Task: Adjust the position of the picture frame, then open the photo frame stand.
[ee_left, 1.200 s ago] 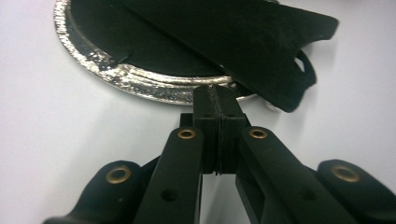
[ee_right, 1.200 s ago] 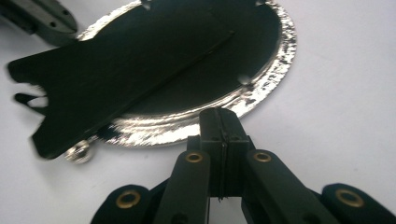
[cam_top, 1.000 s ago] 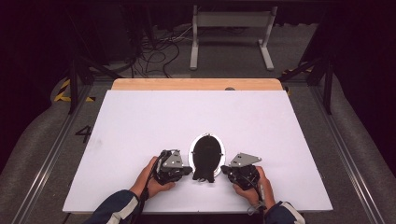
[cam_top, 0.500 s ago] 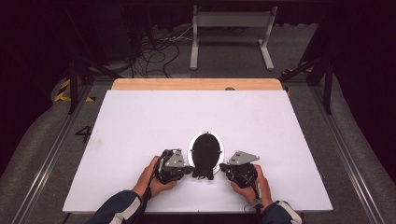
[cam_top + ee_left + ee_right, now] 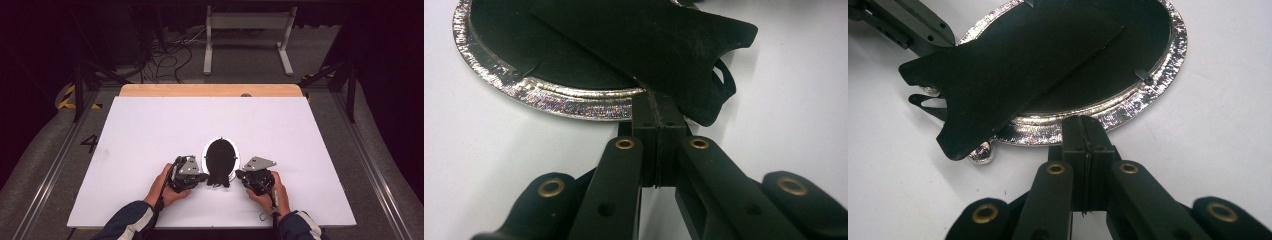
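Flanking the frame face down near the table's front edge, your grippers sit equally close.

High view: left gripper, right gripper beside its lower end, long axis pointing away. Left gripper view: jaws shut, empty, tips at the rim beside the stand. Right gripper view: the same, rim just ahead.

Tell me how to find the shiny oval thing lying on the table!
Look at the big white table, near the edge where the person's hands are. Between the left gripper and the right gripper lies an oval picture frame, face down: black back, sparkly silver rim, black stand flap.
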`<state>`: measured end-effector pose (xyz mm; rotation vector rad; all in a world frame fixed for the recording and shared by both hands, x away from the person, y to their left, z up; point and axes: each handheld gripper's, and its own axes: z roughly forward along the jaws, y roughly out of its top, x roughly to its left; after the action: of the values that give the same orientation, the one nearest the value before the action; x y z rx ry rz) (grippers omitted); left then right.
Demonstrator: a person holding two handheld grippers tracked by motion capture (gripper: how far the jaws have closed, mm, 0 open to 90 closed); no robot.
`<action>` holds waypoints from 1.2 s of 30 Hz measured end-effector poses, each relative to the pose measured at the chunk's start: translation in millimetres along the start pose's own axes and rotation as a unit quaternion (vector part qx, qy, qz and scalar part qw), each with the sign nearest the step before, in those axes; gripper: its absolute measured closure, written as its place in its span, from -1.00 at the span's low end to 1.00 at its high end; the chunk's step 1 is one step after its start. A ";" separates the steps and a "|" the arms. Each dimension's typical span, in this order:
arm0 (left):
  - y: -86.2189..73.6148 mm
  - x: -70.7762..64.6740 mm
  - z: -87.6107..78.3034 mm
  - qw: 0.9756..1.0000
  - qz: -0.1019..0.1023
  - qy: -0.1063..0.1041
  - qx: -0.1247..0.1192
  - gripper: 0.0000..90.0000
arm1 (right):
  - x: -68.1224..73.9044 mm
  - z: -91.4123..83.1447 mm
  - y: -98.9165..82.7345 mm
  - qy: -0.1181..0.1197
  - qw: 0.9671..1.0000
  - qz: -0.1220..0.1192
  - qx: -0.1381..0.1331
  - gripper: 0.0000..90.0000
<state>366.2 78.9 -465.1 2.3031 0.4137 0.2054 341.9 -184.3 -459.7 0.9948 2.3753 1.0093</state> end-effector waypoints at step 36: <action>-106.4 12.0 -118.7 0.990 -0.078 0.106 -0.043 0.16 | -11.9 -14.5 -1.8 0.054 0.998 0.021 -0.012 0.92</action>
<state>320.6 232.1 -460.1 2.1597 0.6764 0.3855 341.0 -200.8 -450.6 1.0086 2.4313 1.1306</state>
